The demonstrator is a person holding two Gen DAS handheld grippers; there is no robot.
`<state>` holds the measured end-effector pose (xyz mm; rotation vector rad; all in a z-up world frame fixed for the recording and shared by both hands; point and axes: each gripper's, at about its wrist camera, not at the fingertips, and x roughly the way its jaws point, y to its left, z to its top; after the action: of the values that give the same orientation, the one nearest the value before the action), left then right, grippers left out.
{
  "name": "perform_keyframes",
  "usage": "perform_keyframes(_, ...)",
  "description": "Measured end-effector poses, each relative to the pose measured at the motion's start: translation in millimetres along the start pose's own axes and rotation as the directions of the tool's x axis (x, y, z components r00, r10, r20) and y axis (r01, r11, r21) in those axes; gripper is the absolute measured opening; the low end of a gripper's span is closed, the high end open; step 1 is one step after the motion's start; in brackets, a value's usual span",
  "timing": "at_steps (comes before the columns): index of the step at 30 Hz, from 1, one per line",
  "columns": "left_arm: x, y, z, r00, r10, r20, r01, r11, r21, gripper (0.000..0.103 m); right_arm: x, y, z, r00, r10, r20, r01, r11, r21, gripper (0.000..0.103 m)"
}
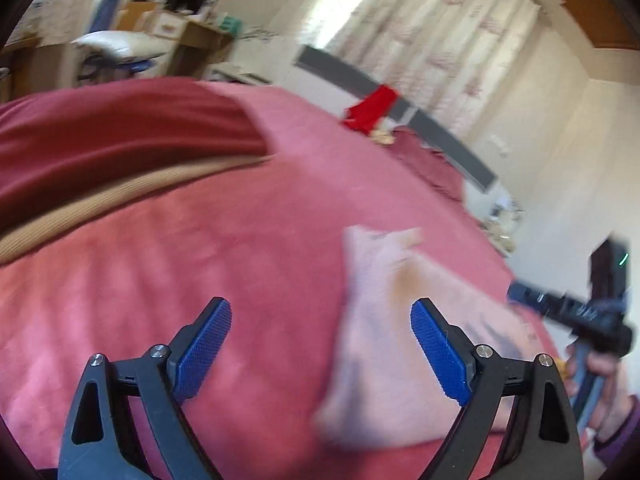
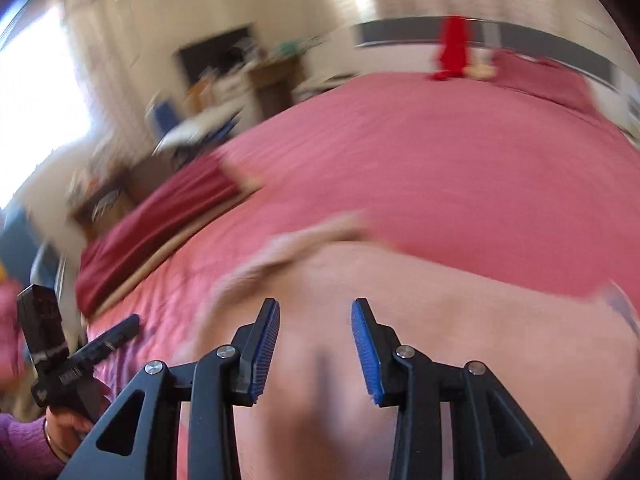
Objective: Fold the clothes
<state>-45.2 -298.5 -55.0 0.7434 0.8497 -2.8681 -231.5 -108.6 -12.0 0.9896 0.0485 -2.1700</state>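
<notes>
Hovering over a pale garment (image 1: 404, 344) on the bed (image 1: 200, 248), both sets of jaws released and holding nothing.

Motion blur smears both views, so how many folds the garment has is hard to tell: it lies in a compact, roughly flat shape with one edge or flap raised at its far side, which fits either a piece part-folded or one just laid out. Left gripper (image 1: 320, 354) stands spread wide, garment under its right finger and beyond, bare bedspread under its left. Right gripper (image 2: 315, 350) is parted more narrowly, garment (image 2: 440, 320) directly below and ahead of the gap. Neither touches the cloth as far as I can see. A red item (image 2: 450, 50) sits well apart by the headboard.
</notes>
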Motion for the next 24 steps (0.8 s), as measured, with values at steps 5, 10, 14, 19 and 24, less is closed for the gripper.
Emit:
perform_keyframes(5,76.4,-62.5,22.1,0.993,-0.008,-0.117,0.035,0.971,0.238,0.093,-37.5,-134.5,-16.9,0.991,-0.13,-0.036,0.134,0.977,0.163,0.038)
perform_keyframes(10,174.2,-48.1,54.5,0.929,0.28,-0.243,-0.199,0.93,0.311,0.093,-51.5,-231.0,-38.2,0.995,-0.095,-0.031,0.099,0.926,0.365,0.03)
perform_keyframes(14,171.0,-8.7,81.7,0.948,0.172,-0.267,-0.16,0.985,0.064,0.093,-92.0,-265.1,-61.9,0.991,-0.089,0.096,0.025,0.849,0.528,0.04)
perform_keyframes(19,127.1,11.7,81.7,0.977,0.073,-0.201,-0.08,0.996,-0.027,0.093,-146.1,-262.5,-114.7,0.987,-0.068,0.148,-0.039,0.782,0.622,0.043)
perform_keyframes(24,97.0,21.0,41.2,0.964,0.043,-0.261,-0.045,0.999,-0.003,0.093,-190.9,-258.5,-168.7,0.987,-0.073,0.145,-0.05,0.715,0.698,0.048)
